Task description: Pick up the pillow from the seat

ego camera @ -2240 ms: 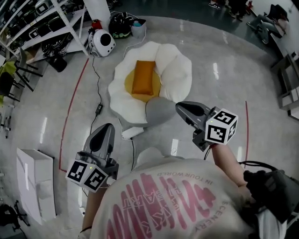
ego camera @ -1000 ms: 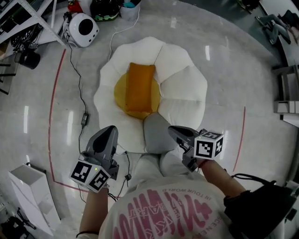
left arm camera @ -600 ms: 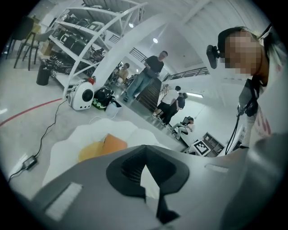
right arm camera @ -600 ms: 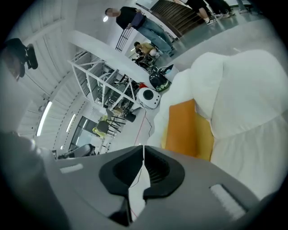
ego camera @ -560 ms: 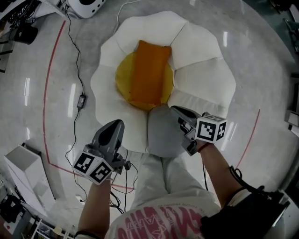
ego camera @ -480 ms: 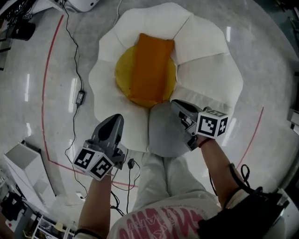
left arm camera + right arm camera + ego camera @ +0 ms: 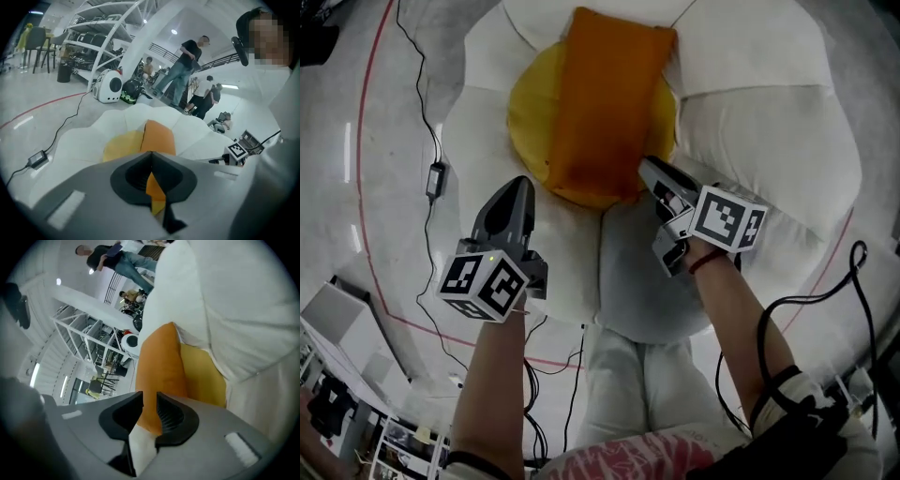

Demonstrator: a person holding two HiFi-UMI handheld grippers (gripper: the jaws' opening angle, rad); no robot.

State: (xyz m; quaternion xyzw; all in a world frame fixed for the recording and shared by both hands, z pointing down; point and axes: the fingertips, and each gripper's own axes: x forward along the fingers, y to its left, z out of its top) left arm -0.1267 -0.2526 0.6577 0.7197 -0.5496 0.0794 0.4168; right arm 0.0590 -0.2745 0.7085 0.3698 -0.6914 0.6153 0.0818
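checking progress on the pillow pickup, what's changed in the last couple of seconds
The person has stepped up to the seat, bringing both grippers forward. The right gripper now sits at the near corner of the orange pillow and its jaws are opening, nothing gripped yet. The left gripper has come up beside the pillow, jaws shut. The pillow lies on the seat's yellow centre as before.

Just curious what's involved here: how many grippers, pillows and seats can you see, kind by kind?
Grippers: 2 (left gripper, shut and empty; right gripper, jaws opening, pillow just ahead, not between them)
Pillows: 1 (orange pillow)
Seats: 1 (flower-shaped seat)
Total: 4
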